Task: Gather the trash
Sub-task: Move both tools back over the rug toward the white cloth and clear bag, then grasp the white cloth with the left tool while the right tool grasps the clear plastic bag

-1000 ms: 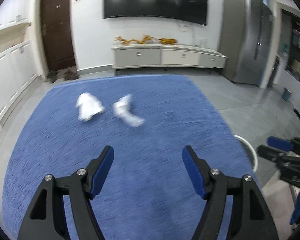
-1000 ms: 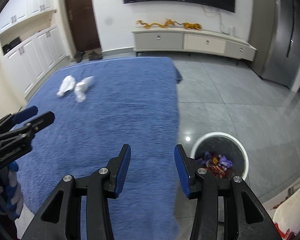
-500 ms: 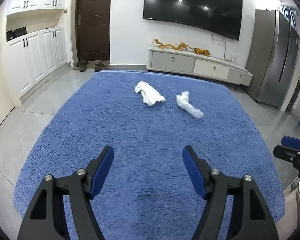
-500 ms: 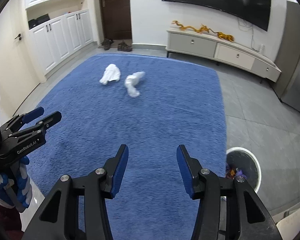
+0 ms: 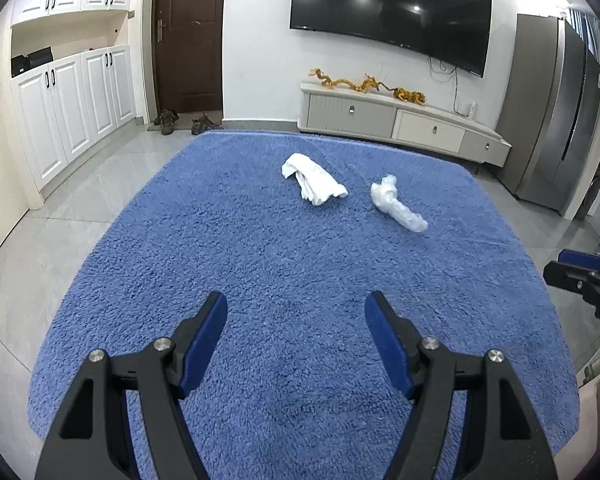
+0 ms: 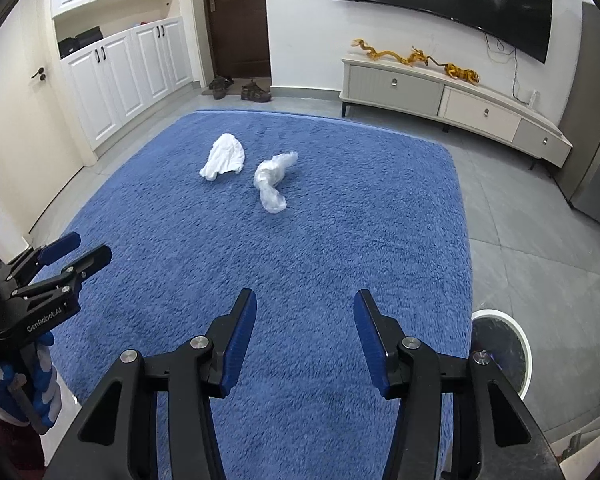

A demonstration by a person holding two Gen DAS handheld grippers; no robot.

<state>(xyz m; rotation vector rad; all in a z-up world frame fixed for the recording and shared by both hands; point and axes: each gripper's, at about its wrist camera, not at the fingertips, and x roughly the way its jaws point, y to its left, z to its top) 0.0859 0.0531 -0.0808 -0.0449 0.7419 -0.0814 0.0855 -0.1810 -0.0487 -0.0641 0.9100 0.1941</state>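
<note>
Two pieces of trash lie side by side on the far half of a blue rug (image 5: 260, 260): a crumpled white tissue (image 5: 314, 178) (image 6: 224, 156) and a twisted clear plastic bag (image 5: 398, 208) (image 6: 272, 178). My left gripper (image 5: 296, 296) hovers open over the near part of the rug, with nothing between its fingers. My right gripper (image 6: 305, 293) is open and empty too, well short of the trash. The left gripper (image 6: 88, 246) also shows at the left edge of the right wrist view. A white-rimmed bin (image 6: 520, 344) with a dark liner stands on the floor just off the rug's right edge.
Grey tile floor surrounds the rug (image 6: 340, 220). A low TV cabinet (image 5: 400, 120) runs along the back wall under a wall TV. White cupboards (image 5: 80, 100) line the left side, shoes (image 6: 256, 92) sit by a brown door, and a steel fridge (image 5: 556, 120) stands at the right.
Both views have swung left onto the rug, so the two pieces of trash now lie ahead of each gripper. The bin has slid to the right wrist view's lower right. The right jaws stand slightly wider.
</note>
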